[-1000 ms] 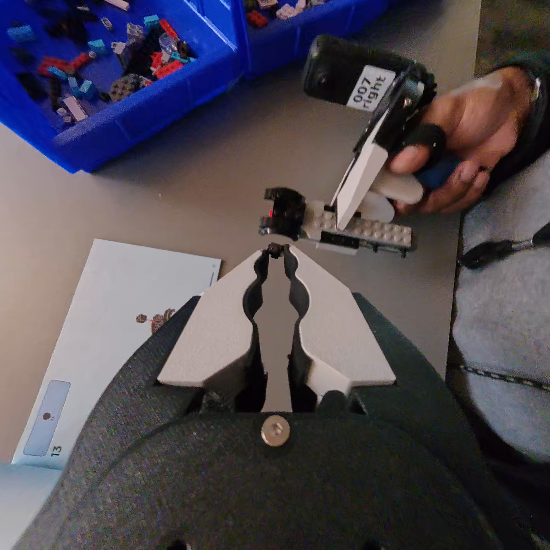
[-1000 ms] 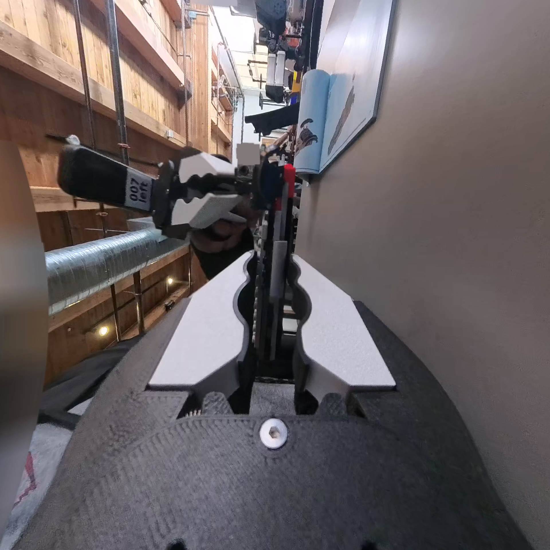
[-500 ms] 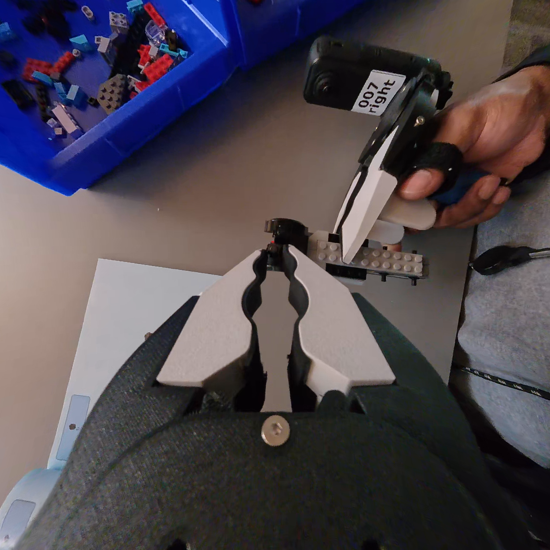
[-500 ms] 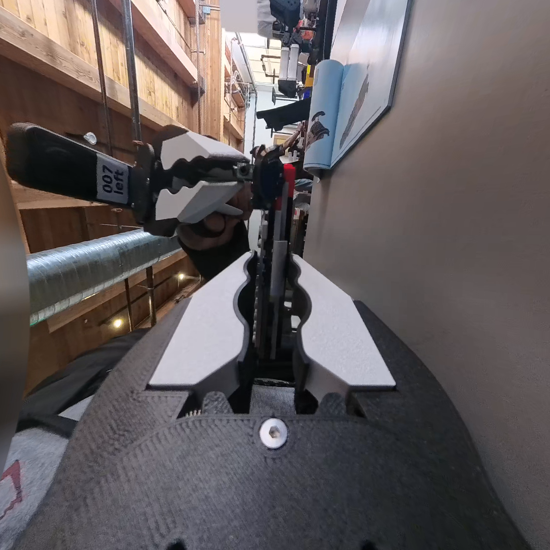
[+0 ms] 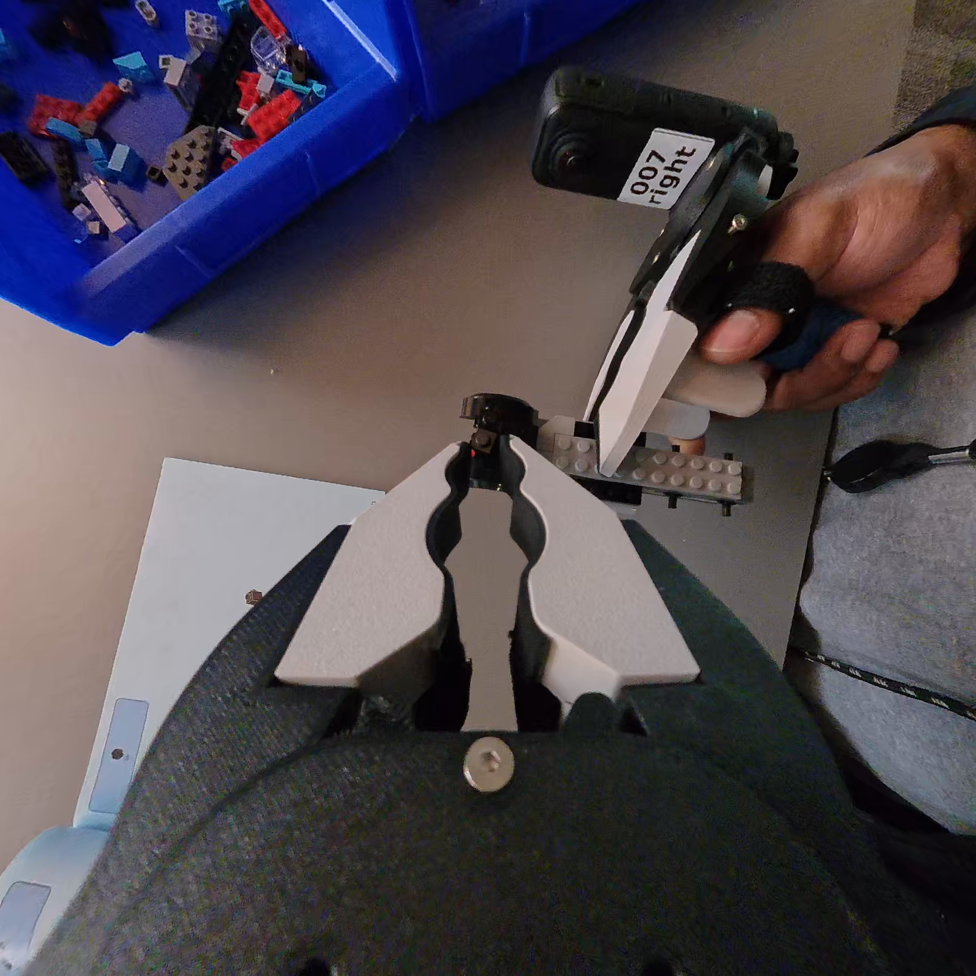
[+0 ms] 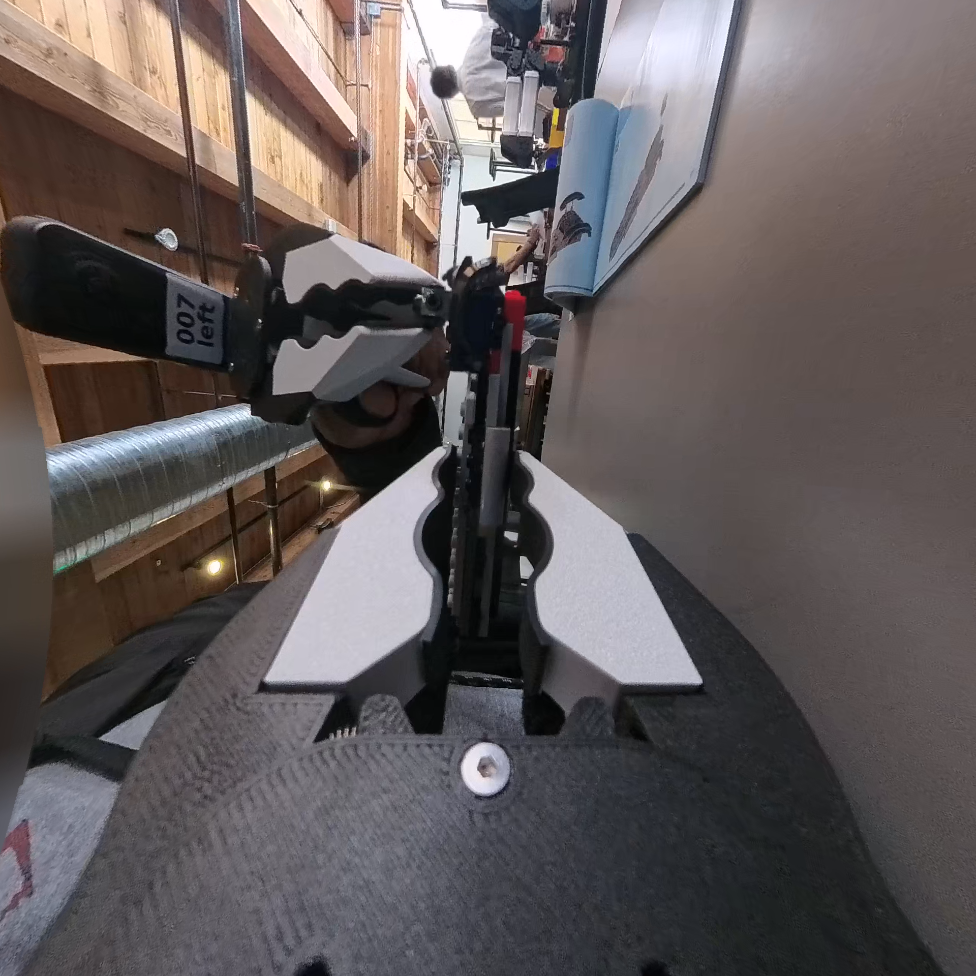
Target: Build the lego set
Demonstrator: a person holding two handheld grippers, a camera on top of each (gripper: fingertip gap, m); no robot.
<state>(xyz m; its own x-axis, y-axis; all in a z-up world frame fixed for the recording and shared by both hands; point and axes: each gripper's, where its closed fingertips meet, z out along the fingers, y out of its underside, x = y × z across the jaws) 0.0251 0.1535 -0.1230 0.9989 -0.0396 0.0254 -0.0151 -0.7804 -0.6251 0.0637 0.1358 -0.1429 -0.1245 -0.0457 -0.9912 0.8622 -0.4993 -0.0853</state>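
**Both grippers closed on lego work at mid-table**

Grey table (image 5: 369, 296): seen across the left wrist view, and as a tilted plane down the right side of the right wrist view.

Blue bins (image 5: 222, 232): two, upper left of the left wrist view; the nearer one is filled with loose red, black, teal and grey bricks (image 5: 211, 121).

Instruction booklet (image 5: 222, 533): lies lower left, partly hidden by the left gripper's body; printed pictures and a page number are noted, not transcribed.

Right gripper (image 5: 607, 465): held by a hand (image 5: 871, 253) at upper right; its tongs are clamped on the grey studded lego build (image 5: 681, 467), which is held at frame centre, just above the table. A white label is carried on its camera housing.

Left gripper (image 5: 483, 446): tongs nearly closed, pinching a small dark piece (image 5: 483, 439) against the build's black end. A similar label is seen on it in the right wrist view.
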